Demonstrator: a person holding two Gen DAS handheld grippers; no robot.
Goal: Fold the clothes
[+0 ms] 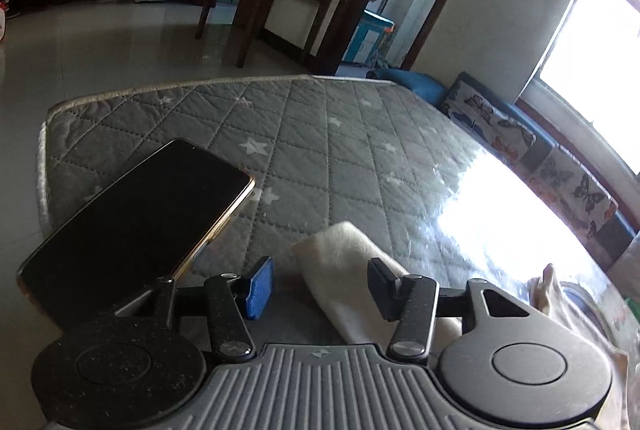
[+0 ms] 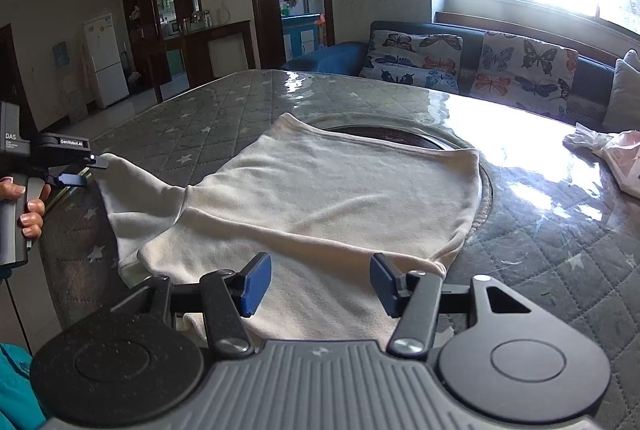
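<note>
Hovering low over the near hem, the right gripper (image 2: 316,284) stands half open and empty, cloth under its jaws but not pinched, likely poised for a fold. The cream garment (image 2: 320,198) lies spread on the quilted table (image 2: 560,262), partly covering a round inset. At its sleeve tip the left gripper (image 1: 316,284) also gapes with nothing gripped, sleeve (image 1: 344,270) lying between the pads. Pink bags (image 2: 616,158) sit well aside; beyond, a butterfly sofa (image 2: 520,70).
</note>
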